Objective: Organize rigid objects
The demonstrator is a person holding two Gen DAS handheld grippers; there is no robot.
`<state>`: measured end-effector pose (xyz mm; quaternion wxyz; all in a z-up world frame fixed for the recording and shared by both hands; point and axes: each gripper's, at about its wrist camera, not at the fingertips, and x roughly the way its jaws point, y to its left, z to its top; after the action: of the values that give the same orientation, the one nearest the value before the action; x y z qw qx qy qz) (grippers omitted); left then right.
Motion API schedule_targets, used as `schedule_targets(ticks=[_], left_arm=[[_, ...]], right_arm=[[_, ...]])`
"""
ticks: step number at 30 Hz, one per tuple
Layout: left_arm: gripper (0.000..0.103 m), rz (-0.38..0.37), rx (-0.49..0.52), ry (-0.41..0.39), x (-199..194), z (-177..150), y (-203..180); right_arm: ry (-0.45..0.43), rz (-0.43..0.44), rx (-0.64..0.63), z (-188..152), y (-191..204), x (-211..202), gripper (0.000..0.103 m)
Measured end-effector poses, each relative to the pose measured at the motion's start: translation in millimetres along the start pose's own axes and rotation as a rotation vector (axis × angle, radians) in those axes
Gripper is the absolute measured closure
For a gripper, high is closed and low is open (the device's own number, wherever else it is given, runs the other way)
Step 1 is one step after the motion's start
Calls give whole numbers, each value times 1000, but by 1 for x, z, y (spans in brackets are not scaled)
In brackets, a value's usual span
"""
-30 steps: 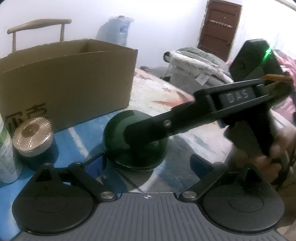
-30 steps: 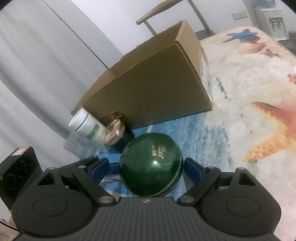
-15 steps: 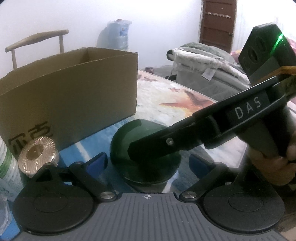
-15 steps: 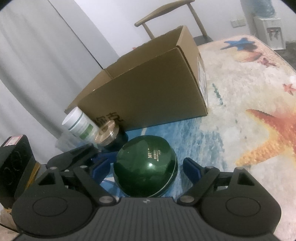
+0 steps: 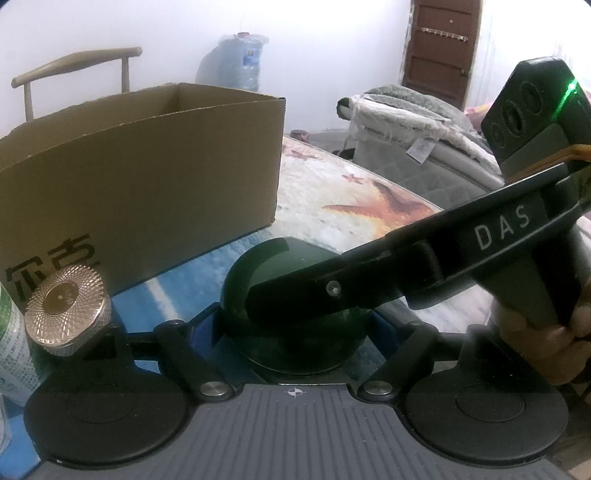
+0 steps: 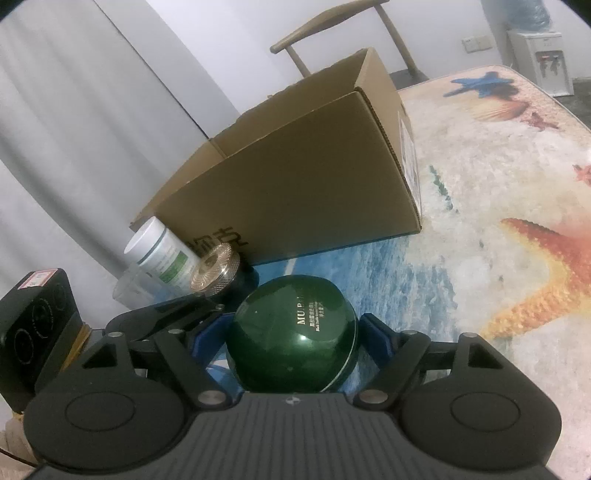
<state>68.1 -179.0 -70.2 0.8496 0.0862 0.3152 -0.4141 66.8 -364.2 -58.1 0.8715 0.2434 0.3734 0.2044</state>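
Closer than 1 second ago, both hand-held grippers now flank the dark green round jar (image 6: 293, 334), which fills more of each view.

Item 1: green jar, domed glossy lid with gold lettering, standing on the blue sea-print part of the worktop (image 6: 480, 184), just in front of the cardboard box (image 6: 295, 177).

Item 2: right hand-held gripper (image 6: 293, 343), jaws part open, blue pads (image 6: 373, 332) just beside the jar on either side; whether they press it cannot be told.

Item 3: left hand-held gripper (image 5: 295, 328), jaws part open about the same jar (image 5: 258, 266) from the other side; contact unclear, since the right gripper's finger crosses in front.

Item 4: small dark jar with a gold ridged lid (image 5: 66, 306), left of the green jar, near the box front.

Item 5: white bottle with green label (image 6: 162, 254), beside the gold-lidded jar.

Item 6: cardboard box, open-topped, printed characters on its front.

Item 7: wooden chair (image 6: 332, 29), behind the box.
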Motion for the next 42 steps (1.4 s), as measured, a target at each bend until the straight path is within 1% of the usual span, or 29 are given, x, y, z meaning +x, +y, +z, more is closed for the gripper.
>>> schedule_targets(ticks=[12, 18, 23, 26, 29, 31, 34, 36, 39, 42], left_arm=[[21, 14, -7, -3, -1, 1, -2], [21, 23, -4, -16, -8, 3, -5], [21, 53, 21, -55, -29, 14, -11], [21, 94, 66, -96, -51, 30, -18], [21, 135, 97, -133, -70, 51, -19], [21, 150, 115, -147, -79, 67, -14], [21, 177, 122, -163, -87, 91, -4], [21, 190, 121, -158, -87, 106, 7], [21, 191, 91, -105, -75, 127, 31], [21, 170, 19, -6, -49, 145, 63]], right_arm=[[-7, -7, -7, -1, 2, 2, 21], [-13, -5, -24, 0, 8, -2, 21], [-39, 5, -52, 9, 25, -16, 21], [-85, 18, -115, 20, 47, -32, 21], [-130, 39, -171, 38, 64, -44, 21], [-149, 49, -201, 54, 75, -48, 21], [-164, 52, -261, 82, 90, -46, 21], [-155, 60, -279, 102, 96, -40, 21], [-103, 70, -267, 136, 95, -19, 21], [-12, 73, -224, 168, 86, 16, 21]])
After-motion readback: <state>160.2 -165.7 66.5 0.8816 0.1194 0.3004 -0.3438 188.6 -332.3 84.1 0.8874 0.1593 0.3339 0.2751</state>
